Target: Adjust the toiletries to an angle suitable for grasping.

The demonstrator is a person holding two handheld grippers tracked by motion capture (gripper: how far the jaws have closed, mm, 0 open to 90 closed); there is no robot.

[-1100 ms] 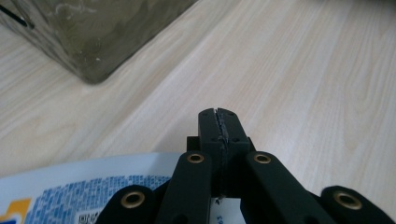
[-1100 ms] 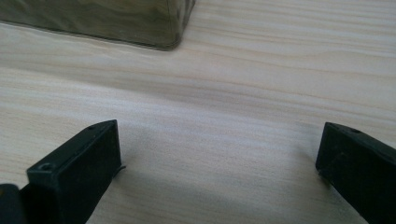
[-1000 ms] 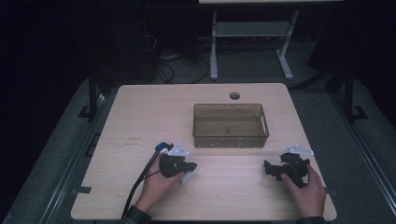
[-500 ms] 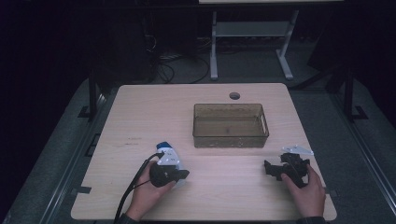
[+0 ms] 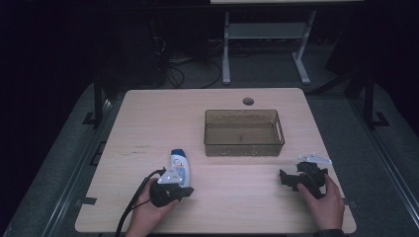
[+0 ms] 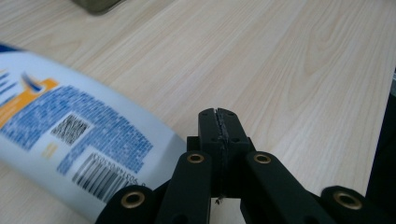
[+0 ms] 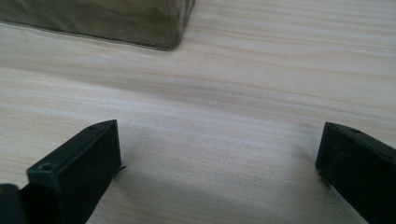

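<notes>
Left tool (image 5: 187, 191) now nearer, bottle (image 5: 177, 167) uncovered

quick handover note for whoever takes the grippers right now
Left gripper: shut, empty, beside the bottle.
Right gripper: open, empty, over bare table right of the bin's near corner.
Bottle: lying on the table, left of and nearer than the bin, not gripped.
Bin: looks empty.
Done: nothing in the bin yet.
Left, probably: grip the bottle and put it in the bin.
</notes>
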